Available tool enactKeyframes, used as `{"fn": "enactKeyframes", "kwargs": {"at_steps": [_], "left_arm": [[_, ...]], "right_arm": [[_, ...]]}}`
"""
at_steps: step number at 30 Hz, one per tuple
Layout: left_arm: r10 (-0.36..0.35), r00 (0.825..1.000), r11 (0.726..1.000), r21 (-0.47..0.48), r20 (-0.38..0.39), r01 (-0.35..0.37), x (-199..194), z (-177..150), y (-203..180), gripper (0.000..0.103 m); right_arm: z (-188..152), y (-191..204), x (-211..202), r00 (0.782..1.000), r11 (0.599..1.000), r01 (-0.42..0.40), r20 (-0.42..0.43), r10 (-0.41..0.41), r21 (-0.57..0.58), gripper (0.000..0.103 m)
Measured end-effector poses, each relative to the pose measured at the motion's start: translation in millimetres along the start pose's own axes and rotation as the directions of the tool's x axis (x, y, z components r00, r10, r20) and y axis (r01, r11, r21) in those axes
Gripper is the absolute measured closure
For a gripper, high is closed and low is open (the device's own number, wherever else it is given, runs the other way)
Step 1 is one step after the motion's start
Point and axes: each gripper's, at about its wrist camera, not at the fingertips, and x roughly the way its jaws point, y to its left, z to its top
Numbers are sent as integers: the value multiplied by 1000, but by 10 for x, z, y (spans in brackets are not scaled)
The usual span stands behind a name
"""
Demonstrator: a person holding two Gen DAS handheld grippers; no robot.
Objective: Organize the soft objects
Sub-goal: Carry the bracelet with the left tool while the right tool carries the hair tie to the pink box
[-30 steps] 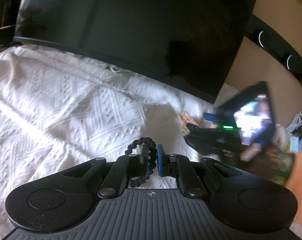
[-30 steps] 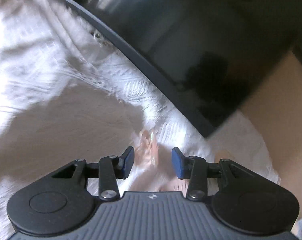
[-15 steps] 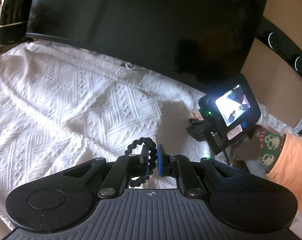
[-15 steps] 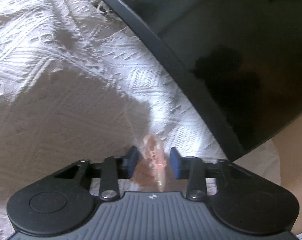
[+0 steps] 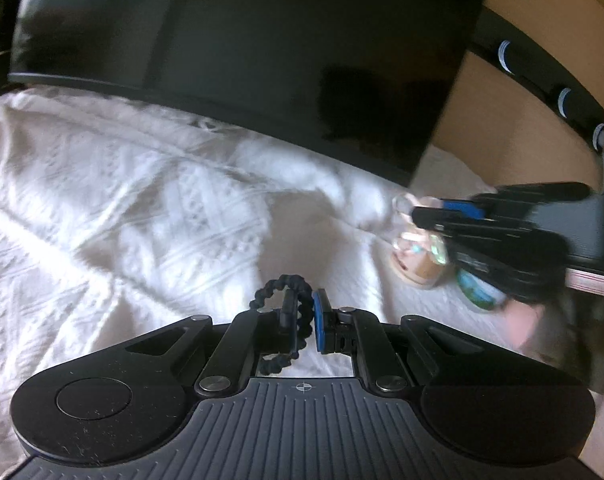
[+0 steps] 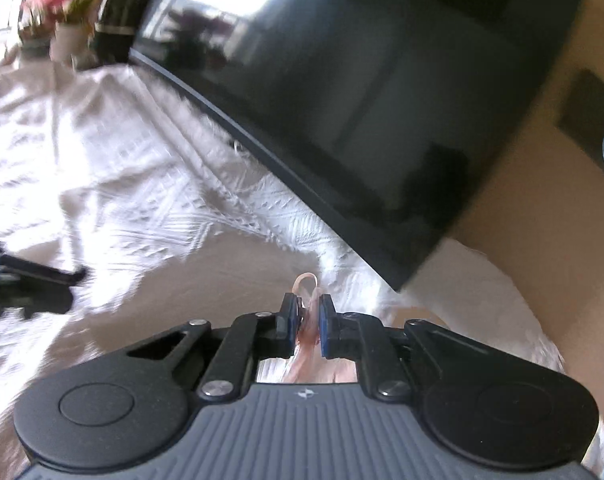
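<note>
Pinching a black beaded loop [image 5: 280,322], the left gripper [image 5: 302,320] hangs over the white patterned cloth [image 5: 122,200]. The right gripper [image 6: 306,322] has just been closing its jaws and now clamps a pinkish soft pouch [image 6: 307,312] beside the dark screen [image 6: 381,100].

No words, numbers or brand names can be read anywhere in either view. The only mark is a small crosshair sign moulded on each gripper body, on the left gripper [image 5: 304,322] and the right gripper [image 6: 306,322].
</note>
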Motion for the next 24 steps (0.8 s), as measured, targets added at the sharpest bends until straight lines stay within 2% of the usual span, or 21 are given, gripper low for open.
{"fn": "enactKeyframes", "kwargs": {"at_steps": [5,10,15,19,22,24], "left_arm": [[-57,998,998,7,-19,57,104,-44,-144,92],[-87,995,996,16,-48,87,229,-67,-250,92],[-124,989,991,31,-79,127,351,-84,-369,92],[-162,982,985,41,-99,166,391,-98,-516,93],[-220,966,971,69,-134,231,423,-101,-724,93],[-280,942,950,92,-184,300,463,-120,-942,92]], "right_arm": [[-362,-225,-478,1000,995,-25,-14,27,100,92],[-730,-463,-813,998,970,-53,-33,62,236,92],[-906,-631,-1014,997,940,-48,-41,66,339,92],[-1024,-717,-1140,998,930,-27,-50,49,366,92],[-1147,-791,-1271,997,921,13,-71,15,390,92],[-1278,-870,-1406,996,908,61,-90,-26,415,92]]}}
